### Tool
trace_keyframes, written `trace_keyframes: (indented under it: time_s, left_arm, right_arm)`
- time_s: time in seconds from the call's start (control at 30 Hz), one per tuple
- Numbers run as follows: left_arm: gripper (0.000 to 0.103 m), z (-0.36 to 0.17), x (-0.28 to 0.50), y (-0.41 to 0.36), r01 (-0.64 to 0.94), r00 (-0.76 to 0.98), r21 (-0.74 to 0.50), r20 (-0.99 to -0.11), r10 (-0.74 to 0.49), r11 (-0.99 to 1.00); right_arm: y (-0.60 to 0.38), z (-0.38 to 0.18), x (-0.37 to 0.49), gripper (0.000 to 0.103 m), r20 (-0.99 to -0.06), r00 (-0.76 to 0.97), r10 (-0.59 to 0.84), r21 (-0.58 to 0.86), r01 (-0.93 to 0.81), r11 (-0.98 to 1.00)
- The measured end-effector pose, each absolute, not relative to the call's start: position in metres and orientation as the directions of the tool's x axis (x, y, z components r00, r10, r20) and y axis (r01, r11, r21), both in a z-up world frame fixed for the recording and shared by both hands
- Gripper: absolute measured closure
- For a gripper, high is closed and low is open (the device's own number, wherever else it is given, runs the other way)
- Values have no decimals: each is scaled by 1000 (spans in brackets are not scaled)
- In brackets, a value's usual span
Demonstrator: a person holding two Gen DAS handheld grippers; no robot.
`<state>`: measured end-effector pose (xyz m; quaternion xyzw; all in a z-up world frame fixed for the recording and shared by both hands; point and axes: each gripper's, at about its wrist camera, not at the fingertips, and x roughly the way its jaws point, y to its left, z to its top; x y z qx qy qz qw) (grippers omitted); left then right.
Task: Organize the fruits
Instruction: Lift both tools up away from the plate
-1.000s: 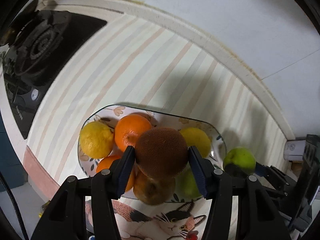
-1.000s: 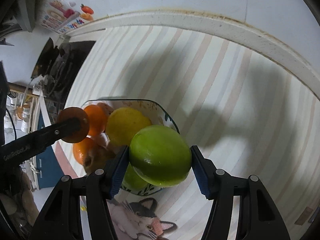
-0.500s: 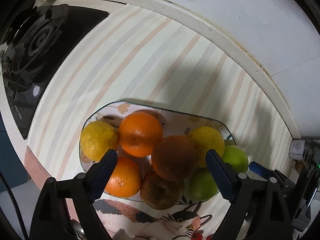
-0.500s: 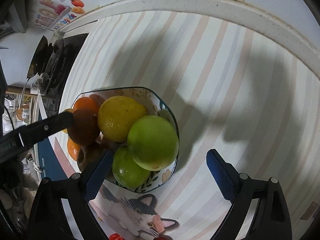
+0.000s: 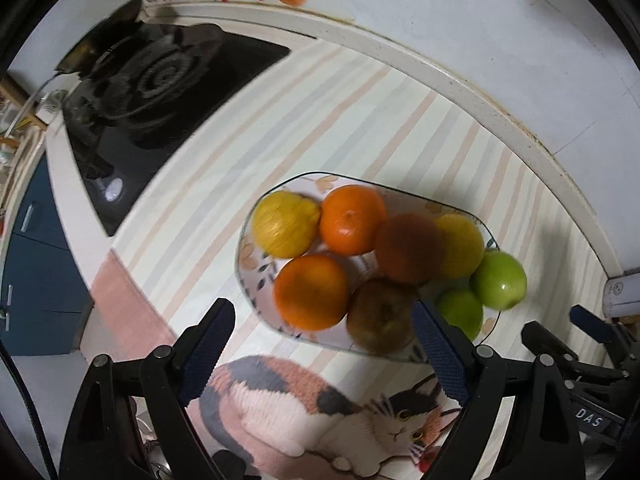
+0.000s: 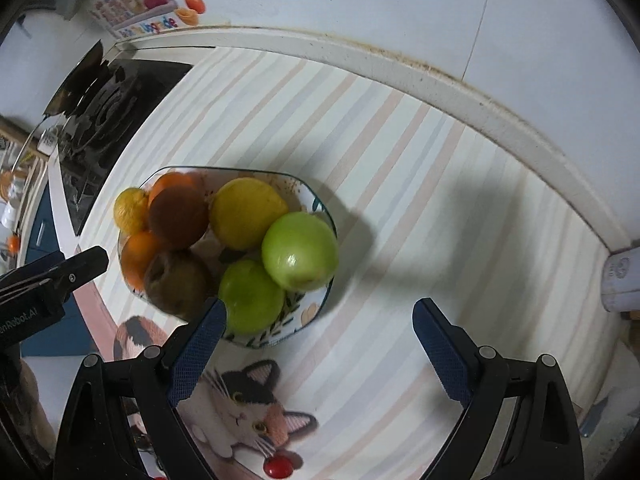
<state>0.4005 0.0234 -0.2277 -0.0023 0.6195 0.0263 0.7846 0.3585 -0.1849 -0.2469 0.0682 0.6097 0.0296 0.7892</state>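
A patterned plate [image 5: 248,254] [image 6: 316,306] on the striped counter holds two lemons [image 5: 285,224], two oranges [image 5: 352,219], two brown kiwis [image 5: 408,247] [image 6: 178,216] and two green apples [image 5: 499,280] [image 6: 300,254]. The top kiwi rests on the pile. The big apple sits on the plate's right rim. My left gripper [image 5: 322,350] is open and empty, above the plate's near edge. My right gripper [image 6: 318,350] is open and empty, over the counter to the near right of the plate.
A black gas stove [image 5: 156,88] [image 6: 104,108] lies at the far left. A cat-print mat [image 5: 316,408] [image 6: 244,404] lies just before the plate. The white wall ledge [image 6: 460,104] curves behind. A white socket [image 6: 620,280] sits at the right edge.
A second ago the left gripper held the kiwi and the right the green apple. Both opened, left the fruits on the plate, and have pulled back and up.
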Motion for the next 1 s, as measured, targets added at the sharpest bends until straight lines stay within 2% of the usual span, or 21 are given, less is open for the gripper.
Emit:
trace_keyframes:
  time_s: [0.2,0.57,0.73,1.0]
  left_arm:
    - [13,-207,364,27,-45,308,53,-949,64,998]
    - [13,-146,279,28,14,458,48,-888,36,999]
    - [13,-124,242,21,63,487,26,-873,-8,998]
    - [13,-74,196,20,50,572,15,-820,-17,999]
  right_arm:
    - [-181,-219,319,7,-945,312,96,110,28,993]
    - [-168,-143,227,7,-890,454,38,64,41,997]
    - [-161,-107,187,7,-860,508,42,67,30,997]
    - [-162,-53,133,7,-808,582,91,93,-26,995]
